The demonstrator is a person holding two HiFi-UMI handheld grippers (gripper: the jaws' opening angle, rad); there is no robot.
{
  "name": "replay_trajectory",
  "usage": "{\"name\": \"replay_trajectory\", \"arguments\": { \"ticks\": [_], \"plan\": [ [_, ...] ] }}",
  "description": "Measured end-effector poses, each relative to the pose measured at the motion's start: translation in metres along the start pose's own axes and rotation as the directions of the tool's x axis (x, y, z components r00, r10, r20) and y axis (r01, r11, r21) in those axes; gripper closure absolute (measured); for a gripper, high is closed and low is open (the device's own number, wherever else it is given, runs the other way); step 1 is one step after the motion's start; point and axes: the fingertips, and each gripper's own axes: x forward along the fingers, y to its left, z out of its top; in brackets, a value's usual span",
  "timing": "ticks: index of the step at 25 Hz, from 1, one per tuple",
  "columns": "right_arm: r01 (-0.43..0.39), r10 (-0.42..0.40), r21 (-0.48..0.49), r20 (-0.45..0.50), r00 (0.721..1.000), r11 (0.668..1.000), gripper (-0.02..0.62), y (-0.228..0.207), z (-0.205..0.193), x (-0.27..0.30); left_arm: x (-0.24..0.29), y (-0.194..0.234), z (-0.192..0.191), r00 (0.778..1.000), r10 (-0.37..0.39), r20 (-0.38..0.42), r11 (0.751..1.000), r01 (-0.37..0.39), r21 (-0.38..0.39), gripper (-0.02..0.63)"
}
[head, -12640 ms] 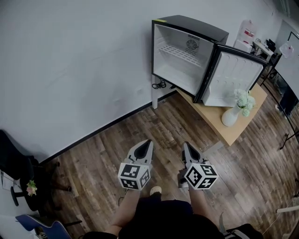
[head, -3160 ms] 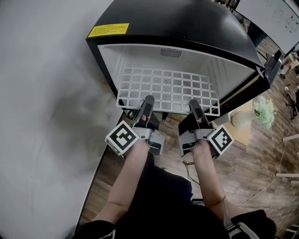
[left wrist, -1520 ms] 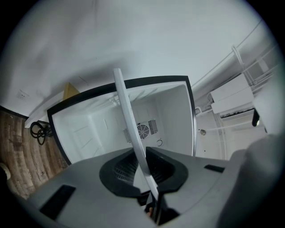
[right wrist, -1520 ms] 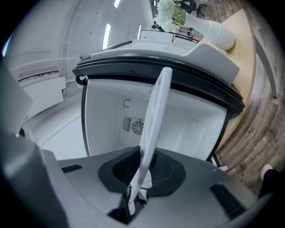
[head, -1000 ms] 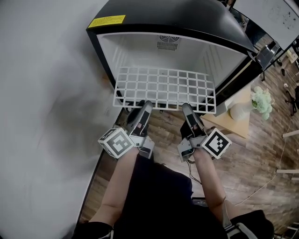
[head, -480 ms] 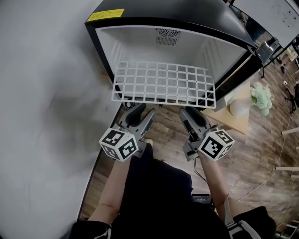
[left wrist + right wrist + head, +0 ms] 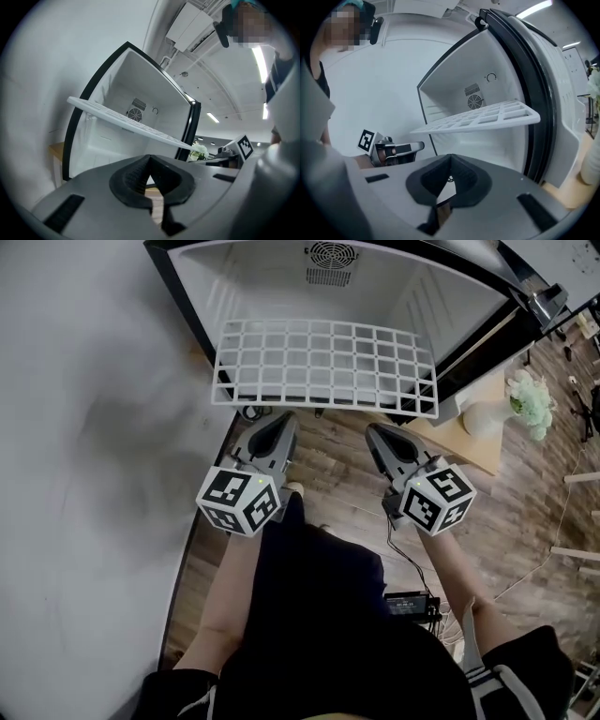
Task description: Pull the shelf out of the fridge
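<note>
The white wire shelf (image 7: 323, 367) juts out level from the open black fridge (image 7: 174, 289), its front edge past the frame. Both grippers hang below and in front of that edge, apart from it. My left gripper (image 7: 284, 420) has just been closing and is shut with nothing between its jaws; from the left gripper view (image 7: 150, 158) the shelf (image 7: 126, 119) crosses above. My right gripper (image 7: 375, 432) has also just closed, empty; in its view (image 7: 450, 157) the shelf (image 7: 487, 117) lies overhead and the left gripper (image 7: 401, 149) shows at the left.
The fridge door (image 7: 530, 306) stands open to the right. A wooden table (image 7: 469, 451) beside it carries a white vase (image 7: 483, 418) of flowers. A cable and black adapter (image 7: 410, 602) lie on the wood floor. A white wall (image 7: 75, 427) runs along the left.
Both grippers have come off the shelf's front edge, sunk below it and rolled, and their jaws went from open to shut. The shelf stays sticking out of the fridge.
</note>
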Motion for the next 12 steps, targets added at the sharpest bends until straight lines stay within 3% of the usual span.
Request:
{"name": "replay_trajectory", "arguments": {
  "ticks": [12],
  "plan": [
    [-0.002, 0.002, 0.002, -0.030, 1.000, 1.000, 0.604, -0.0013, 0.0014, 0.0073, 0.0040, 0.0066, 0.0008, 1.000, 0.001, 0.017, 1.000, -0.001, -0.008, 0.602]
  ]
}}
